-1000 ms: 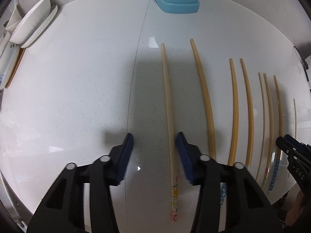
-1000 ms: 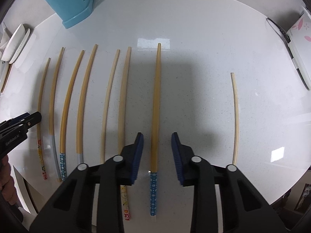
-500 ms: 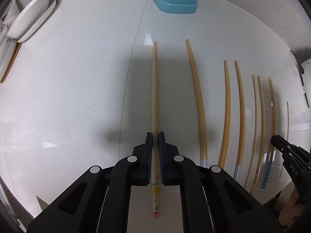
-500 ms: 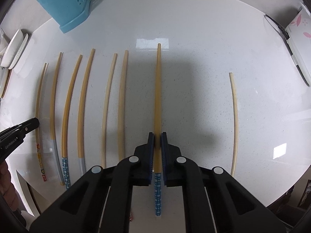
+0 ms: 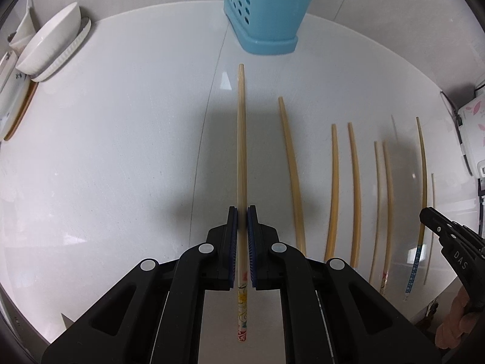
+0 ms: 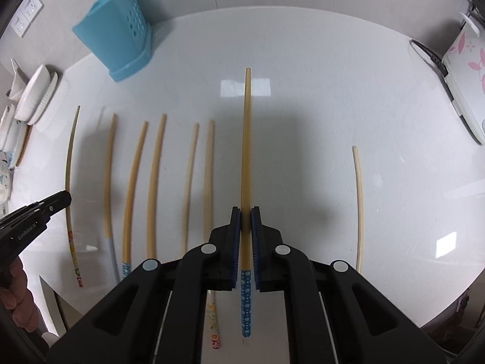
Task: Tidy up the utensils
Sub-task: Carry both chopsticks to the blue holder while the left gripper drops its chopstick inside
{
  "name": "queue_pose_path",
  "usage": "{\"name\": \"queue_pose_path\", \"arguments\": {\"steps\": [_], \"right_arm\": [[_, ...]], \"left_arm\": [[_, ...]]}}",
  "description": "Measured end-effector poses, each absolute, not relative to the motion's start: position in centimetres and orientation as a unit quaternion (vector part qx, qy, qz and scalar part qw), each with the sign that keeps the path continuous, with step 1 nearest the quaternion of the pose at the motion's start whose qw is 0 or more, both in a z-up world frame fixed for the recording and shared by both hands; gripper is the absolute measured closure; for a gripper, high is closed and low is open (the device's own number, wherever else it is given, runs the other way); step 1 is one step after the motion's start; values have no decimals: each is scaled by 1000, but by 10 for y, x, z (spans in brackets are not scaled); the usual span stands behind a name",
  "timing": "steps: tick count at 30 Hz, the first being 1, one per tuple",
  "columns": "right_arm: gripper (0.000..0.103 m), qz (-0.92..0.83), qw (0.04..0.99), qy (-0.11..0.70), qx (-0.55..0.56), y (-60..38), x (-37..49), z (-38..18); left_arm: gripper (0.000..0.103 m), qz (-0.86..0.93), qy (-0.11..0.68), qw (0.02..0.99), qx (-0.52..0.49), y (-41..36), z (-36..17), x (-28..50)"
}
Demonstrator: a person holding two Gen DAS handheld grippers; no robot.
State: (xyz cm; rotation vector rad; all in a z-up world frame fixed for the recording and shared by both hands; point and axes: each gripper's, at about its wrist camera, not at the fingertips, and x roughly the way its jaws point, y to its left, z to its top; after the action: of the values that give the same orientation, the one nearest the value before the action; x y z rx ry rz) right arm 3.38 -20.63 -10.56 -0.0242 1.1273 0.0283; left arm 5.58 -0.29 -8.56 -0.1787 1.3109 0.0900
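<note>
Now two chopsticks are being held, one per gripper. The floral chopstick is sitting pinched in the left gripper, jaws pressed together on its shaft near the patterned end, its long axis running straight out ahead of the jaws toward the blue holder. The dotted chopstick is lying likewise in the right gripper, jaws clamping it just above the blue-dotted end, tip pointing far across the counter. Both appear to be hanging clear of the surface. From the right wrist view the holder is standing far and to the left, already carrying sticks, so the left hand looks nearer to it, with its stick aimed almost at the base. Remaining chopsticks are lying in a row between the grippers, parallel to the held ones. Stacked dishes are resting at the far left edge.
</note>
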Motion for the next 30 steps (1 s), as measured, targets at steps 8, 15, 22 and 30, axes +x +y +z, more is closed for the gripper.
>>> {"name": "queue_pose_path", "arguments": {"steps": [8,15,22,30], "right_arm": [[97,26,859,511,-5,-204,41,-84],[97,37,870,491,1,-203,48,-63],[97,47,886,460,5,-203,55,-37],[97,68,903,424,-2,-191,64,-10]], "left_arm": [[97,49,591,799,-95,3,-67,58],[97,56,577,808,-103,3,-56,65],[97,56,550,827,-103,8,-33,76],[97,56,522,846,-97,11,-8,94]]}}
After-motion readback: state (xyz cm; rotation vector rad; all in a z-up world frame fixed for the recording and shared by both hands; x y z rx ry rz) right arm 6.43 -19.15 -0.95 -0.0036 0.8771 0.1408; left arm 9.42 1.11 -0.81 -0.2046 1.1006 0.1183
